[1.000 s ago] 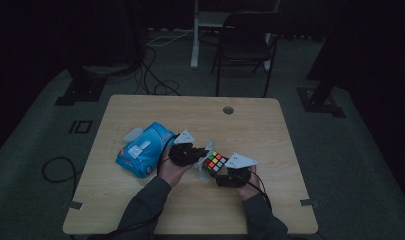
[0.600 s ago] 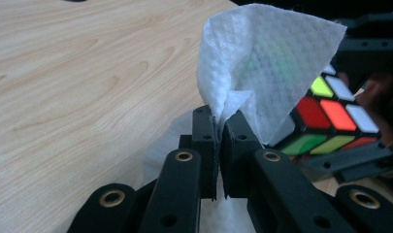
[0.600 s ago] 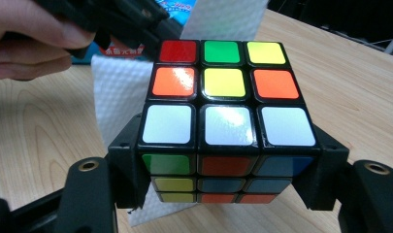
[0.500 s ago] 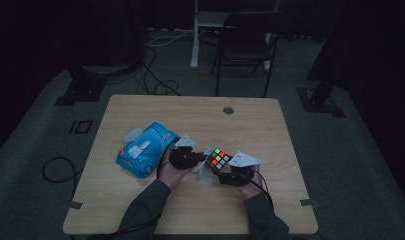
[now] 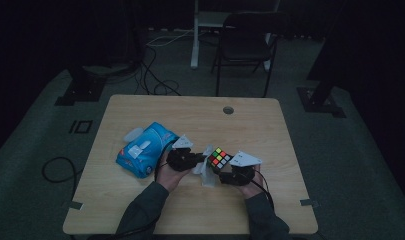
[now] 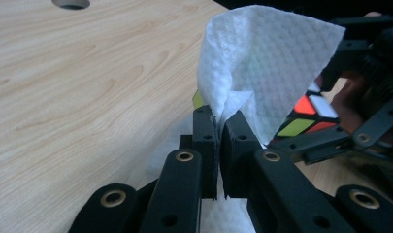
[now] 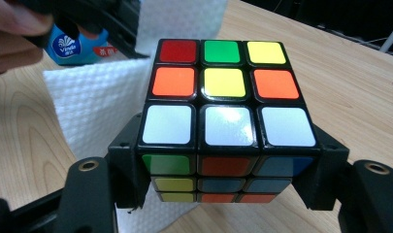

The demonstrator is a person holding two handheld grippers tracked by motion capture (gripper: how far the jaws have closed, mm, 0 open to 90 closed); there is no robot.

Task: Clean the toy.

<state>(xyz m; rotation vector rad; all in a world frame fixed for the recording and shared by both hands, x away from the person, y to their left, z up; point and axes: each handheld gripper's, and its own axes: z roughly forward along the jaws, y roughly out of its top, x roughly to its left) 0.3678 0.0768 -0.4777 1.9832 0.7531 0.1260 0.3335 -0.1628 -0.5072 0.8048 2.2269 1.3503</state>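
The Rubik's cube [image 7: 225,121] is clamped on 2 opposite sides by the jaws of the right gripper [image 7: 225,189], above the near middle of the wooden table [image 5: 270,130], while a white paper tissue [image 6: 262,68] is pinched between the fully closed jaws of the left gripper [image 6: 218,141], just left of the cube and touching it. Bare tabletop lies open on the far side up to the round cable hole [image 5: 228,110] and on the right toward the edge. A blue tissue pack [image 5: 145,149] lies close on the left of the left gripper, and the near edge lies just behind the hands.

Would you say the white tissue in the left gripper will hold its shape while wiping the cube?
Probably not: the tissue folds and droops from the left gripper, so it looks floppy and light. Its thin embossed sheet may tear if dragged hard across the cube.
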